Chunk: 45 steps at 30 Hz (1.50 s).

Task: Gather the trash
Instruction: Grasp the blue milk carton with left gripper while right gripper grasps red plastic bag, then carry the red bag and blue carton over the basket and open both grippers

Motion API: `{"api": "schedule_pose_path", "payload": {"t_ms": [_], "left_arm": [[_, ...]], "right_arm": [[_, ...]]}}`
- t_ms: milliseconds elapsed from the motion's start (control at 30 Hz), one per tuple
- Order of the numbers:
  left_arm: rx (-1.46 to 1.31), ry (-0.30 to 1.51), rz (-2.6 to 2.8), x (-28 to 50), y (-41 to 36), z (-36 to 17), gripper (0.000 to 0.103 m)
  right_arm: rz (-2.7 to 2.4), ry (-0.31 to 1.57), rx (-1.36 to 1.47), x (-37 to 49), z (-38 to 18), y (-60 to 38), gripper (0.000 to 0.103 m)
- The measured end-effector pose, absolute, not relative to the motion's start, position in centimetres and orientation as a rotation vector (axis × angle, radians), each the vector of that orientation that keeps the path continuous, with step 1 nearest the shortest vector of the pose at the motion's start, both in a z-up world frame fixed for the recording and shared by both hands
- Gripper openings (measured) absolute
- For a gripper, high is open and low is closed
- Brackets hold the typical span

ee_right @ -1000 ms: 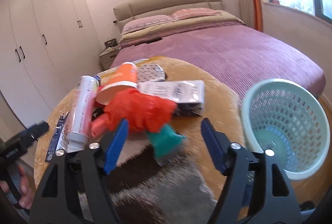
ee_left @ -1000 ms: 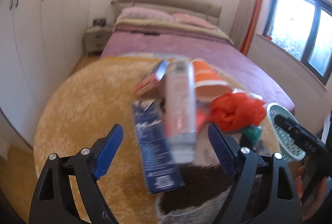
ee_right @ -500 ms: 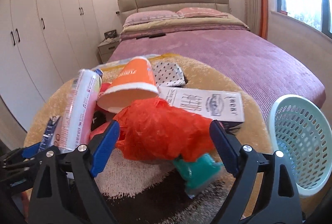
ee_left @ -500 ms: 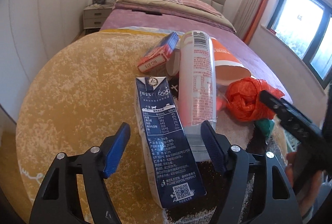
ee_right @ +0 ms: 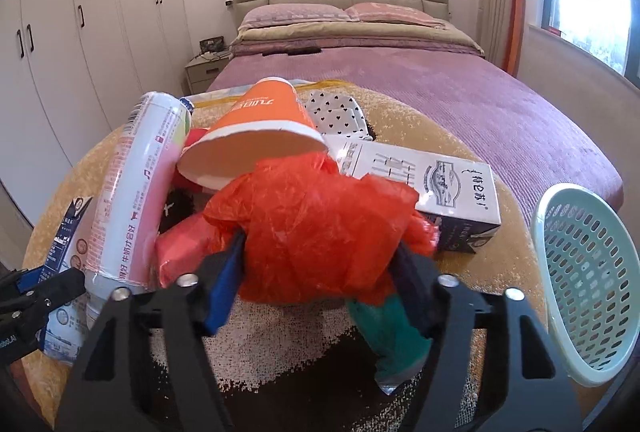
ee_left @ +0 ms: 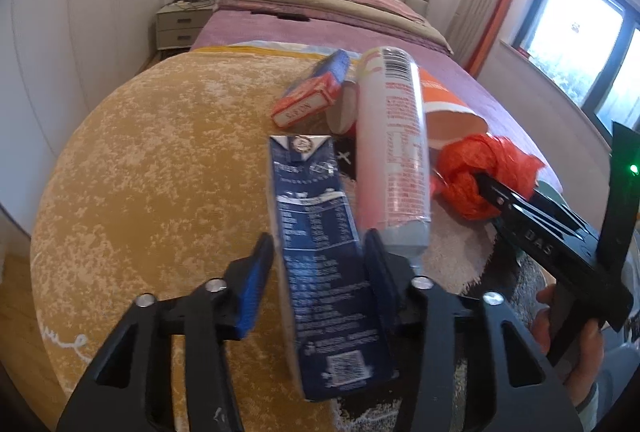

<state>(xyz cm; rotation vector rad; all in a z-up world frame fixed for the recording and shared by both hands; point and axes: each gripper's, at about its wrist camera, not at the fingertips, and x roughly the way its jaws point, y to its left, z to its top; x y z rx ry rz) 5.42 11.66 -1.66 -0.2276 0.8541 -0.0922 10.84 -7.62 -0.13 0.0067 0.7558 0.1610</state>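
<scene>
A pile of trash lies on a round yellow rug (ee_left: 160, 171). My left gripper (ee_left: 318, 268) has a dark blue milk carton (ee_left: 320, 240) between its jaws, which are closing, and both pads touch the carton's sides. My right gripper (ee_right: 316, 272) is closing on a crumpled red plastic bag (ee_right: 320, 224), and its pads press into the bag's edges. A tall pink and white can (ee_left: 390, 151) lies to the right of the blue carton. An orange paper cup (ee_right: 256, 135) lies on its side behind the bag. A green wrapper (ee_right: 388, 336) sticks out under the bag.
A pale green mesh basket (ee_right: 588, 292) stands at the rug's right edge. Also in the pile are a white carton (ee_right: 424, 183), a red and blue box (ee_left: 312, 95) and a heart-dotted cloth (ee_right: 336, 111). A bed (ee_right: 440, 83) lies behind, with wardrobes (ee_right: 80, 51) on the left.
Both grippers came down and closer to the pile. The left jaws narrowed onto the blue carton. The right jaws narrowed onto the red bag.
</scene>
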Motion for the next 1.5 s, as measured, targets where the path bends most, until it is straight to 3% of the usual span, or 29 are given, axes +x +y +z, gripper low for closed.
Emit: {"api": "schedule_pose_path", "payload": {"t_ms": [100,200,1500], "left_arm": [[-0.183,0.844,-0.067,5.3,11.0,-1.6,0.033],[-0.212,0.794,-0.030,4.8,11.3,-0.9,0.033],[-0.109,0.553,-0.172,2.9,2.1,6.9,0.033]], "right_arm": [[0.172,0.742,0.016,10.5,0.0,-7.8,0.041],[0.179,0.728,0.033,10.3,0.2,-8.1,0.038],[0.350,0.506,0.249,4.0,6.1,-15.3,0.037]]}}
